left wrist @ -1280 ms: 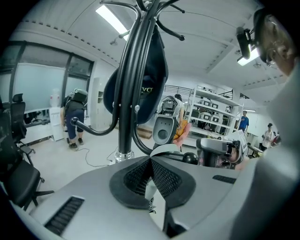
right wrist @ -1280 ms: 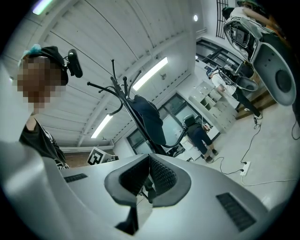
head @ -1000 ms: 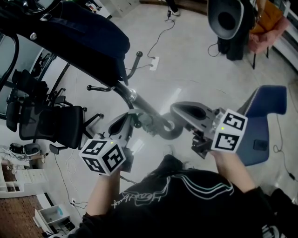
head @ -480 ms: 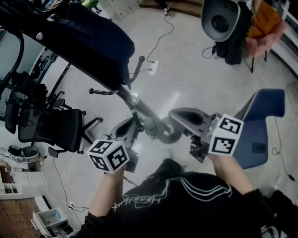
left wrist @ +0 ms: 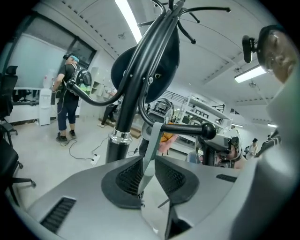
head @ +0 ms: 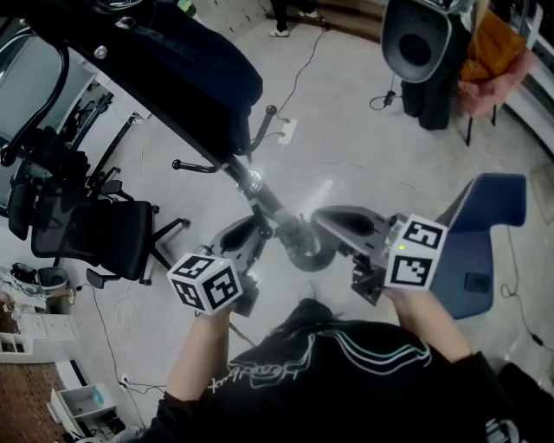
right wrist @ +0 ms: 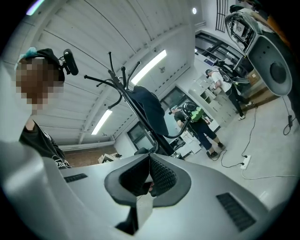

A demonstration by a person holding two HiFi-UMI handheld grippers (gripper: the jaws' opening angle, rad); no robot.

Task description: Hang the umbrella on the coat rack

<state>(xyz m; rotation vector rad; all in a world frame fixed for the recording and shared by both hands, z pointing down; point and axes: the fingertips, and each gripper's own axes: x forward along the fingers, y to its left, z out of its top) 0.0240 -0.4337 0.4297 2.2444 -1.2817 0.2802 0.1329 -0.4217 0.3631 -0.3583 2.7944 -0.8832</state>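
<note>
The dark blue closed umbrella lies along the black coat rack. Its shaft runs down past a chrome collar to a curved handle between both grippers. In the left gripper view the rack pole rises to its top hooks. My left gripper has just been opening. A grey strap still runs between its pads up to a ball-tipped peg. My right gripper is shut beside the handle; a small dark bit shows between its pads.
A black office chair stands at the left and a blue chair at the right. A power strip with cables lies on the floor beyond the rack. A person stands farther off.
The left gripper has sunk slightly and edged right, towards the handle. The right gripper and the umbrella have stayed about where they were.
</note>
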